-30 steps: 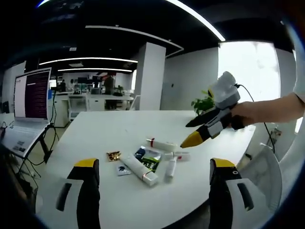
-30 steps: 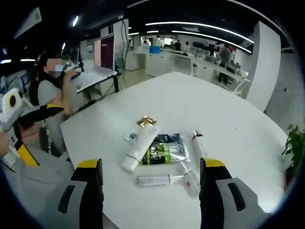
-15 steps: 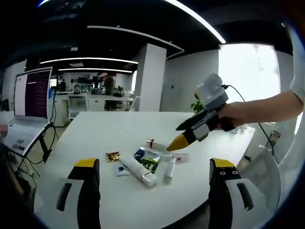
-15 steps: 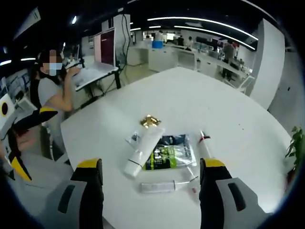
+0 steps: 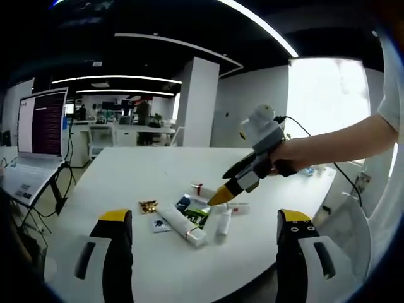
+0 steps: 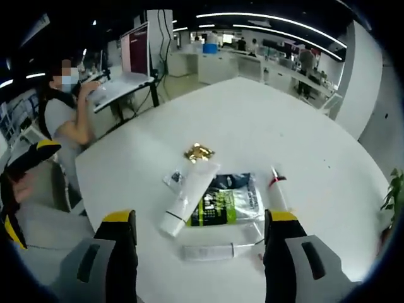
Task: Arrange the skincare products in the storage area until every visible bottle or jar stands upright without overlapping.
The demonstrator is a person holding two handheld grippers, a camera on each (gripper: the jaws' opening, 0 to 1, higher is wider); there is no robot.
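Right gripper view, right hand-held gripper spread wide, long white tube, glossy green sachet, smooth white table.

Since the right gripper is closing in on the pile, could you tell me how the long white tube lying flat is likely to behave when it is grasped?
The long white tube looks like soft plastic, so it may dent under the jaws. Its flat crimped end suggests it won't roll far. It lies partly against the green sachet, so lifting it could drag that sachet.
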